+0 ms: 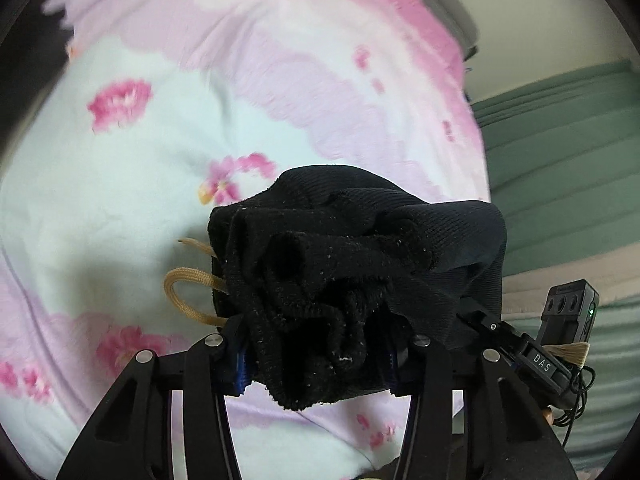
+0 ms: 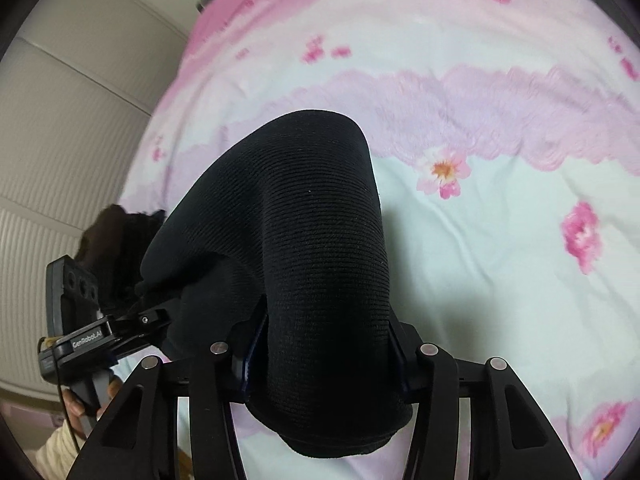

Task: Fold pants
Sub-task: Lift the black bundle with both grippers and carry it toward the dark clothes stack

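Note:
The black knit pants (image 1: 352, 264) are lifted above the bed. My left gripper (image 1: 320, 360) is shut on a bunched waistband end, with a tan drawstring (image 1: 188, 292) looping out on its left. My right gripper (image 2: 320, 356) is shut on a smooth ribbed part of the same pants (image 2: 304, 248), which drapes over the jaws. The fingertips of both grippers are hidden by fabric. The two grippers are close side by side: the right gripper shows in the left wrist view (image 1: 532, 352), and the left gripper shows in the right wrist view (image 2: 100, 332).
A floral sheet in pink, lilac and pale blue (image 1: 160, 140) covers the bed below, also in the right wrist view (image 2: 500, 240). Green and beige bedding (image 1: 560, 184) lies at the right. A cream ribbed wall or wardrobe (image 2: 80, 140) stands at the left.

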The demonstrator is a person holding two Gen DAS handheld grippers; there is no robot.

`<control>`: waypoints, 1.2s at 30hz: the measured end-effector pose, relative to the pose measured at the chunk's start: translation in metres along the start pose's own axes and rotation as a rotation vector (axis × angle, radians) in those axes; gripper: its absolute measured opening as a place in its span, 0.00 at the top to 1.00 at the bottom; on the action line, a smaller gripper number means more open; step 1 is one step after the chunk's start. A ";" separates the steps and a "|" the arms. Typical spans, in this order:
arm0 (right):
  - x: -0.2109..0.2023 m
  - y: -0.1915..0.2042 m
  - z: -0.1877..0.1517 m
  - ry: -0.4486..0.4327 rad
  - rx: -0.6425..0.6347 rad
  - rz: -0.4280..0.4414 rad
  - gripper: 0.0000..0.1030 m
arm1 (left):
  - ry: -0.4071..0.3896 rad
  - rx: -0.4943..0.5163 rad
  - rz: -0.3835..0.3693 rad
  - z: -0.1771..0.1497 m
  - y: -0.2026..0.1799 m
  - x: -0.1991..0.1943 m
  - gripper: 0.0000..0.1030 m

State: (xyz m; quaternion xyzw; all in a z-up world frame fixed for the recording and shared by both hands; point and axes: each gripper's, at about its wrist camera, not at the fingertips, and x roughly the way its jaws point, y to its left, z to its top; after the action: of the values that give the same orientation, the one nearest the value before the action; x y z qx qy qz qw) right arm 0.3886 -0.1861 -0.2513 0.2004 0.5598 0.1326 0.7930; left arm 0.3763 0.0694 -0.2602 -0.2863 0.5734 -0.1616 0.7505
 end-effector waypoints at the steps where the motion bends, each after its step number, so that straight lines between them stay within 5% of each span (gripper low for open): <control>1: -0.011 0.003 -0.003 -0.016 -0.007 0.004 0.51 | -0.018 0.013 -0.002 -0.004 0.000 -0.013 0.54; 11: -0.131 0.042 -0.031 -0.204 -0.108 0.071 0.51 | -0.251 0.146 0.004 -0.045 -0.070 -0.121 0.54; 19: -0.187 0.077 -0.049 -0.328 -0.196 0.125 0.51 | -0.400 0.180 -0.008 -0.080 -0.089 -0.190 0.54; 28: -0.208 0.137 -0.076 -0.393 -0.287 0.176 0.51 | -0.524 0.173 -0.024 -0.109 -0.053 -0.267 0.54; 36: -0.194 0.222 -0.116 -0.424 -0.334 0.194 0.51 | -0.549 0.190 -0.034 -0.111 0.025 -0.346 0.54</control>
State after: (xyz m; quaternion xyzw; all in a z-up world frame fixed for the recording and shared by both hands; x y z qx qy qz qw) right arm 0.2167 -0.0543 -0.0193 0.1429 0.3299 0.2534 0.8981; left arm 0.1678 0.2594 -0.0297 -0.2571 0.3261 -0.1434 0.8983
